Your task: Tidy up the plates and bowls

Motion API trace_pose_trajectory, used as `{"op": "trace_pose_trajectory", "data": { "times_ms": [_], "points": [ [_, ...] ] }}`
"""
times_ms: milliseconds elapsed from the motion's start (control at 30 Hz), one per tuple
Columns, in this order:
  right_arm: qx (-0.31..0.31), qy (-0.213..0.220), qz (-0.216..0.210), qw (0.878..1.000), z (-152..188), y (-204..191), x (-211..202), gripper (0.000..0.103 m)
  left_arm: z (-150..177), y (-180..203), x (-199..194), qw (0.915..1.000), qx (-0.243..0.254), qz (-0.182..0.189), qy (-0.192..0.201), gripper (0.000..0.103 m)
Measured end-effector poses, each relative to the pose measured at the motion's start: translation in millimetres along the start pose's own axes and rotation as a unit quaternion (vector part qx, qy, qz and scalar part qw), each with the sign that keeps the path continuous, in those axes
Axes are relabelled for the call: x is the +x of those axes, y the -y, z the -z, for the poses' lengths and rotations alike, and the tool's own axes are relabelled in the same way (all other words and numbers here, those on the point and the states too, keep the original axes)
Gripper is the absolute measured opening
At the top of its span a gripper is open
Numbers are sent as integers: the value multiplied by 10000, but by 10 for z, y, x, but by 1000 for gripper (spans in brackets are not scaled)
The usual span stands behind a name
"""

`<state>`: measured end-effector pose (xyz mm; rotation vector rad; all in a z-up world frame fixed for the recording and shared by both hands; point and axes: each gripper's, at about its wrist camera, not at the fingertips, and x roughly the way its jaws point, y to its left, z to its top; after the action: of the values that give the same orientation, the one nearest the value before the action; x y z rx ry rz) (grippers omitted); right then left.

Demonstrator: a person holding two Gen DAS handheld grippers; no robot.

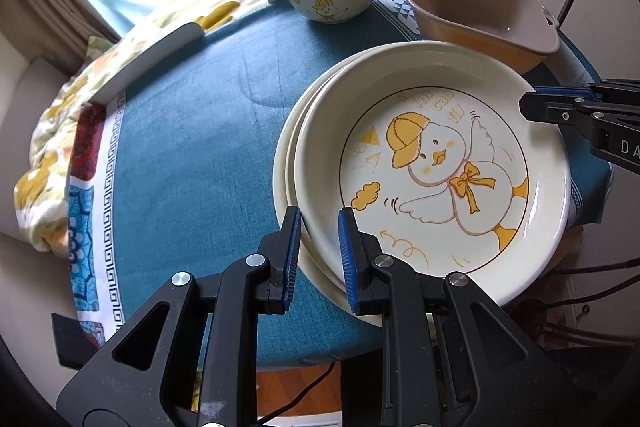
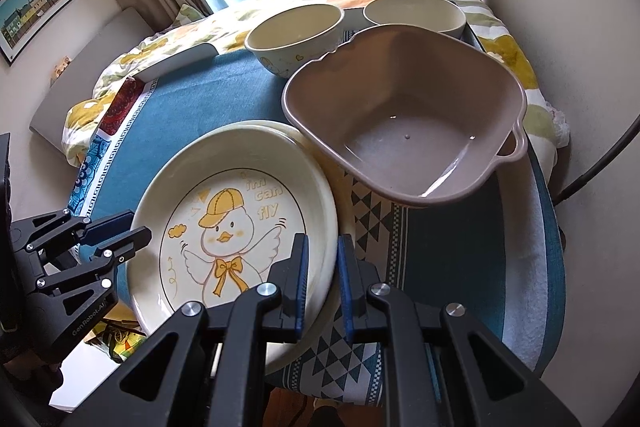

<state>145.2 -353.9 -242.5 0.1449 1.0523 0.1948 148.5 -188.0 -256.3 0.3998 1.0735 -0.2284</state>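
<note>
Duck plate [image 1: 432, 167] stacked on a plain plate [image 1: 282, 163] on the blue cloth [image 1: 192, 131], a gripper at each side.

The cream top plate shows a duck in a yellow cap and bow with the words "I'm can fly"; it sits slightly off-centre on the plate beneath, near the brown basin [image 2: 404, 123] and two bowls [image 2: 294, 35] beyond. The left gripper [image 1: 319, 223] straddles the top plate's near rim, its blue pads on either side, partly spread. The right gripper [image 2: 323, 251] likewise brackets the opposite rim with a narrow gap; whether either actually pinches, I cannot tell.
</note>
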Motion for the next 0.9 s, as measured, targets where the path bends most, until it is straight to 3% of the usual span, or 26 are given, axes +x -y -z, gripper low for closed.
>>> {"op": "trace_pose_trajectory", "data": {
  "times_ms": [367,400,467,500,533,567,600,633,733,900],
  "points": [
    [137,130,-237,9995,-41,41,-328,13,-108,-153,-295,9988,-340,333,114,17],
    [161,133,-264,9994,-47,49,-393,13,-140,-168,-352,9985,-382,380,128,23],
    [270,218,-346,9988,-51,88,-540,15,-215,-194,-487,9980,-451,373,244,55],
    [333,292,-375,9983,-44,114,-624,19,-256,-204,-569,9976,-451,376,371,86],
    [402,377,-367,9978,-46,143,-692,41,-300,-207,-665,9966,-436,394,570,103],
    [490,471,-336,9971,-42,165,-757,78,-343,-205,-760,9951,-397,426,796,103],
    [591,531,-322,9963,-36,197,-812,95,-405,-192,-825,9941,-309,480,920,103],
    [687,579,-336,9954,-37,226,-865,103,-486,-180,-851,9939,-203,563,931,103],
    [1071,658,-206,9918,-36,347,-962,103,-744,-164,-815,9910,0,1024,864,103],
    [1877,808,175,9787,-85,553,-1019,103,-1223,-243,-518,9781,97,2008,547,103]
  ]
}}
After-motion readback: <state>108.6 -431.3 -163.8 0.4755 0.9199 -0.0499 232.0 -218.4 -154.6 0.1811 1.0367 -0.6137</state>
